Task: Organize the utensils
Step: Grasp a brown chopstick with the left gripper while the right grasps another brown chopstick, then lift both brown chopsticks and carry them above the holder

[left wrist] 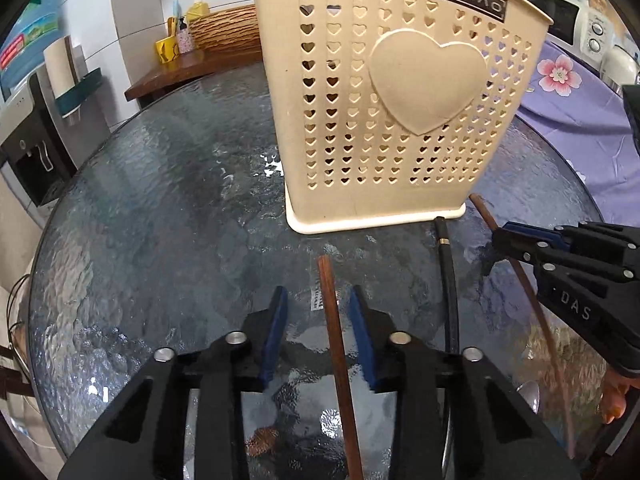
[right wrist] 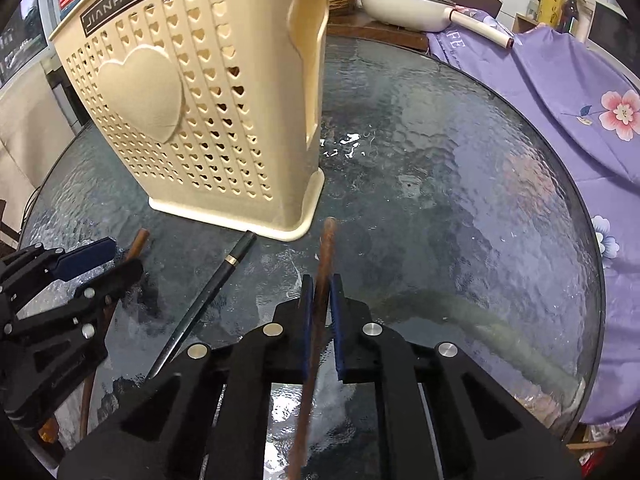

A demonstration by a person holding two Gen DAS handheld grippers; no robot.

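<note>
A cream holder with heart-shaped holes [left wrist: 392, 92] stands on the round glass table [left wrist: 160, 184]; it also shows in the right wrist view [right wrist: 208, 120]. My left gripper [left wrist: 319, 304] is open, its blue pads on either side of a brown wooden chopstick [left wrist: 334, 328] that lies on the glass. My right gripper [right wrist: 319, 292] is shut on a second brown chopstick [right wrist: 326, 248]; in the left wrist view it [left wrist: 516, 244] grips that chopstick [left wrist: 486, 214]. A black chopstick with a gold band [left wrist: 446, 272] lies between them, also in the right wrist view [right wrist: 216, 288].
A purple floral cloth [right wrist: 560, 92] covers the right side past the table rim. A white pan [right wrist: 404, 0] sits behind. A wooden shelf with bottles and a wicker basket [left wrist: 224, 32] stands at the back left, and a water dispenser [left wrist: 32, 152] at the far left.
</note>
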